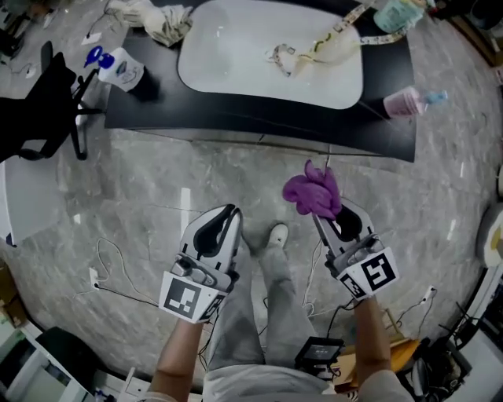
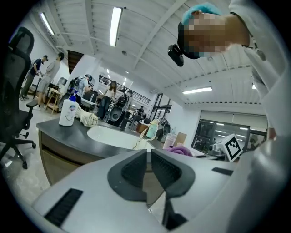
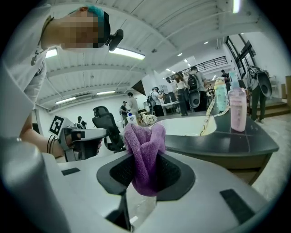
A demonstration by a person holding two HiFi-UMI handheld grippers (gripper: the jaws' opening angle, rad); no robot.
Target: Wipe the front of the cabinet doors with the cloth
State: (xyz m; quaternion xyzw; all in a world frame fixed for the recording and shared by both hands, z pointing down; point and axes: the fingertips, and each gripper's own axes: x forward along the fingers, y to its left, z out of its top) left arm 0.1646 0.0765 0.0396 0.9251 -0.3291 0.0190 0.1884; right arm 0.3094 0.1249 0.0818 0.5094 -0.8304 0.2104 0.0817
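Note:
A purple cloth [image 1: 313, 192] sticks out bunched from my right gripper [image 1: 325, 215], which is shut on it. In the right gripper view the cloth [image 3: 144, 154] fills the gap between the dark pads. My left gripper [image 1: 226, 213] is shut with nothing in it, and its pads [image 2: 136, 169] almost touch. Both grippers hang over the marble floor, a short way in front of the black-topped cabinet [image 1: 259, 126] with a white sink [image 1: 271, 55]. The cabinet's front [image 2: 61, 154] shows as a brownish panel under the counter, and the same cabinet front [image 3: 236, 161] lies right of the cloth.
On the counter stand a white spray bottle [image 1: 119, 69], a crumpled beige rag [image 1: 157, 22] and a pink bottle [image 1: 404, 102]. A black office chair [image 1: 43, 102] stands at the left. Cables [image 1: 110, 271] trail on the floor around the person's shoe [image 1: 277, 234].

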